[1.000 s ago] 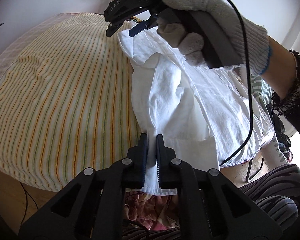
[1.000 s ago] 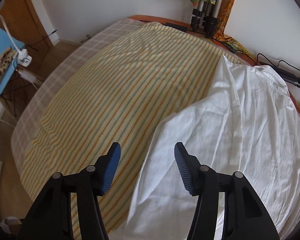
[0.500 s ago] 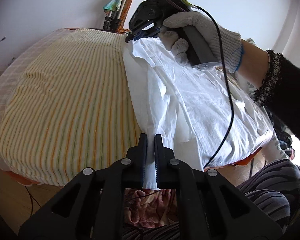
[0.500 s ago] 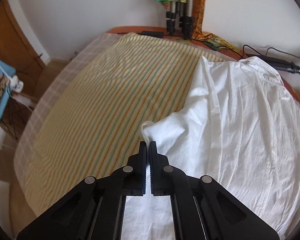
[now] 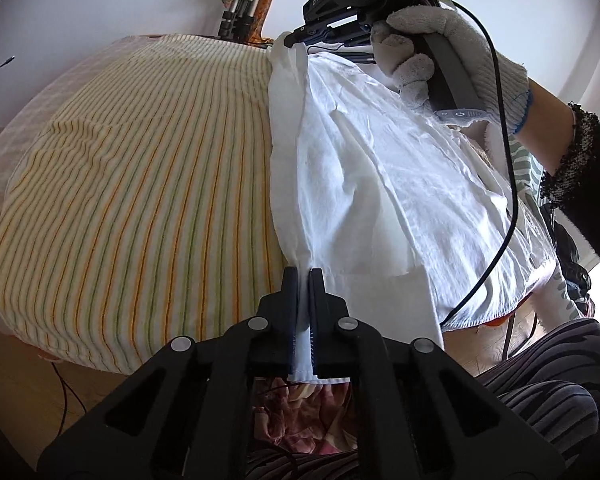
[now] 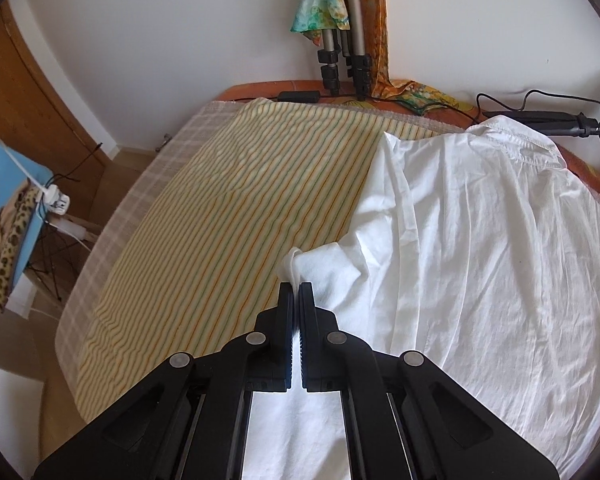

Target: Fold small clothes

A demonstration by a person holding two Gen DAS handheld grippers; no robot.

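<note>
A wrinkled white cotton button-up shirt (image 6: 480, 248) lies spread over the right part of a bed covered with a yellow sheet striped in orange and green (image 6: 236, 208), its collar toward the far edge near the wall. The step in hand looks like the first lengthwise fold of the shirt's left side. The left tongs (image 5: 304, 276) are pressed together on the white hem at the near edge of the bed, and the right tongs (image 6: 295, 286), held in a hand in a white knit glove (image 5: 440, 52), are clamped on a bunched bit of the shirt's side edge near the shoulder or sleeve; between the two grips the edge runs as a taut raised line along the boundary with the striped sheet. The next move, as I judge it, calls for both tongs to carry that edge together across toward the shirt's middle, keeping level so the crease stays straight, then to lay it down flat before letting go. Compared with a second ago, the right tongs, then wide apart and hovering over the shirt's edge, have shut on the cloth and lifted it, so a small peak of fabric now stands at their tips; the left tongs have kept the same grip on the hem throughout.
</note>
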